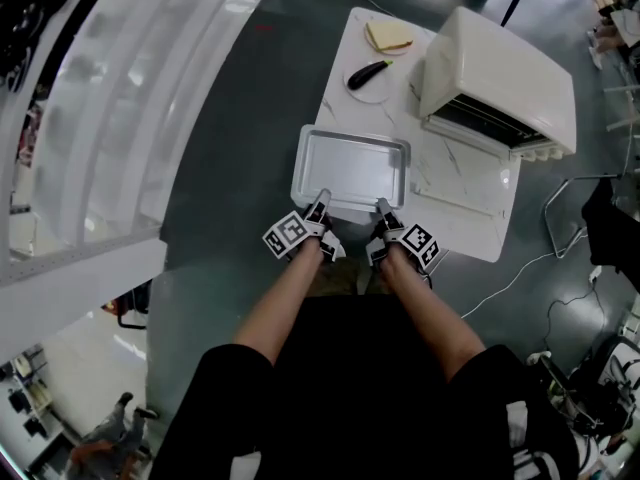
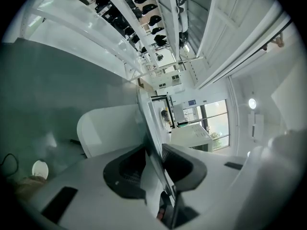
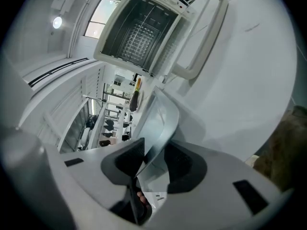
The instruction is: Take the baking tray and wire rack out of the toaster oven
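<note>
The silver baking tray [image 1: 350, 163] lies flat over the front part of the white table [image 1: 480, 233], outside the toaster oven [image 1: 495, 78]. My left gripper [image 1: 322, 200] is shut on its near rim at the left and my right gripper [image 1: 381, 206] at the right. In the left gripper view the thin tray rim [image 2: 149, 143] runs edge-on between the pads of the left gripper [image 2: 154, 169]. In the right gripper view the curved tray lip [image 3: 160, 123] sits between the pads of the right gripper [image 3: 154, 162]. A wire grid [image 3: 136, 37] shows inside the open oven [image 3: 144, 13].
The oven door [image 1: 462, 173] hangs open toward the tray, its handle [image 3: 201, 42] close ahead of my right gripper. A plate with an eggplant [image 1: 368, 73] and a slice of bread [image 1: 388, 35] lie at the table's far end. Grey floor surrounds the table.
</note>
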A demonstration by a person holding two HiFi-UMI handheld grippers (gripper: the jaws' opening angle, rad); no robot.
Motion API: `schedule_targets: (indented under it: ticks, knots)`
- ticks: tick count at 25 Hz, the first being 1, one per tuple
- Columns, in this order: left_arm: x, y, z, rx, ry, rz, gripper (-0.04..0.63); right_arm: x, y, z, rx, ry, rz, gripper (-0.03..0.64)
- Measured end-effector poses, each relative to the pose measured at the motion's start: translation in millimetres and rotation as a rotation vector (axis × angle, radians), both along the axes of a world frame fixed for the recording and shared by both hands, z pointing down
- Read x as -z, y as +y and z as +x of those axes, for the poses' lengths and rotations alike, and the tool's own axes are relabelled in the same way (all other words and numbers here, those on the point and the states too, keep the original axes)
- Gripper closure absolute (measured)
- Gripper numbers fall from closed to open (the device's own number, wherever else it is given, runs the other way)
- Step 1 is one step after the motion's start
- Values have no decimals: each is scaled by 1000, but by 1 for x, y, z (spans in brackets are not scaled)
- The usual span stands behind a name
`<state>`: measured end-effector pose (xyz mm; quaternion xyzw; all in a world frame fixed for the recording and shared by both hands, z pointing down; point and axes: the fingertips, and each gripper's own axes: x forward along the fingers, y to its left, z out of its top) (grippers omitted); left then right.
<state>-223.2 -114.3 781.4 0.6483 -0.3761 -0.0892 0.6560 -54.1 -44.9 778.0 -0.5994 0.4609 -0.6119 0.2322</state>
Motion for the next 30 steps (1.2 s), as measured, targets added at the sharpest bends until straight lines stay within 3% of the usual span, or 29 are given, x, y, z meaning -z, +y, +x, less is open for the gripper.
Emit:
schedule_targets:
  ticks: [4,9,16,20,24,26,28,30]
  knots:
    - [-15,-1,3,-73,-52,-61,476,-12,0,0,30,15,-58,472]
    - [-30,12,9,-263,-154,-132,465,-23,11,-1,125,59,-134,468]
    - [-33,17,13,-396,-190,-209,457,-25,12,1,149,51,-148,463]
    - [-29,21,17,-540,-228,-200,435,-27,11,2,159,31,-194,456]
    - [-22,24,15,-586,-240,-193,412,-26,12,-2,150,9,-238,449]
    - [-18,26,16,-627,-227,-160,401,-26,12,-2,125,16,-248,449]
    - [-14,32,19,-711,-222,-113,328,-27,11,0,105,24,-264,449]
    - [-11,36,17,-772,-236,-74,325,-29,10,0,100,16,-274,449]
